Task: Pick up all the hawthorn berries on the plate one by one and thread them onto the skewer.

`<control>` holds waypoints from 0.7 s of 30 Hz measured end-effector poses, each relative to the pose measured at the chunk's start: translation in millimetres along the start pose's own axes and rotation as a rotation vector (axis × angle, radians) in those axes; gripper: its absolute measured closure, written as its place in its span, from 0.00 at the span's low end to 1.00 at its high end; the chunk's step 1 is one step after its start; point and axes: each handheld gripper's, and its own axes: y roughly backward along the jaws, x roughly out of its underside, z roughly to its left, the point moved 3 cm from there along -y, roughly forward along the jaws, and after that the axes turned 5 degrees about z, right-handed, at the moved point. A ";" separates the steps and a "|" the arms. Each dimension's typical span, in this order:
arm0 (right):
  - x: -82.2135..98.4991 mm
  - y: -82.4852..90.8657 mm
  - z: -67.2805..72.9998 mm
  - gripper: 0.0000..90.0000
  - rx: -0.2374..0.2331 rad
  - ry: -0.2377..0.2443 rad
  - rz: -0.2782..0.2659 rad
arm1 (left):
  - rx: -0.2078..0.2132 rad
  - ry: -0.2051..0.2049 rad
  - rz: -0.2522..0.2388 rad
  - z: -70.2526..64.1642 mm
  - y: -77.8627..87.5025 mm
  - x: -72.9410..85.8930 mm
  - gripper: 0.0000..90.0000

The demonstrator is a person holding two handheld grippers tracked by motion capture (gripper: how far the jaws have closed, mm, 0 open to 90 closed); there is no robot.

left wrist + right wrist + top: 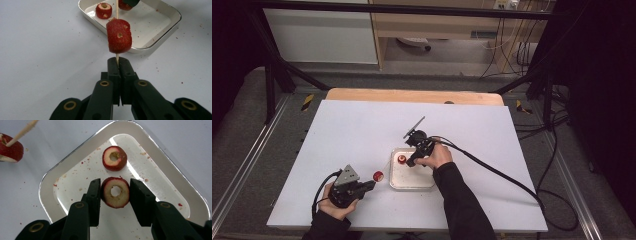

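My left gripper [117, 60] is shut on the lower end of a thin wooden skewer [117, 6], near the table's front left [371, 185]. A red fruit piece [119, 35] is threaded on the skewer just past the jaws [378, 175]. My right gripper [115, 187] reaches down into a shallow white tray [47, 185] and is shut on a cored red fruit ring [107, 195], with a pad against each side. A second cored ring [108, 161] lies free in the tray just beyond it. The skewer's tip [22, 132] and its fruit piece [12, 151] lie left of the tray.
The tray [412, 188] sits at the middle of a white table top [362, 130], between the two hands. Red crumbs dot the tray and the table around it. A cable [492, 167] trails right from the right gripper. Floor and metal framing surround the table.
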 end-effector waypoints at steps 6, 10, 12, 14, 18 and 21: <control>3.2 10.8 4.1 0.70 -0.002 -0.032 -0.024 | -0.001 -0.003 -0.002 -1.2 -0.1 -0.3 0.98; 7.5 16.6 4.5 0.70 -0.010 -0.042 -0.056 | 0.001 -0.007 -0.002 -2.1 0.0 -0.5 0.98; 10.4 19.1 4.1 0.70 -0.011 -0.049 -0.066 | 0.000 -0.008 0.000 -2.4 -0.2 -0.5 0.98; 14.4 21.2 3.6 0.70 -0.013 -0.053 -0.084 | 0.000 -0.008 -0.001 -3.1 -0.5 -0.7 0.98; 22.8 24.8 3.2 0.70 -0.022 -0.088 -0.122 | 0.001 -0.012 0.001 -4.5 -0.9 -1.0 0.98; 29.2 25.9 2.1 0.70 -0.032 -0.106 -0.157 | 0.001 -0.014 0.002 -5.1 -1.0 -1.1 0.98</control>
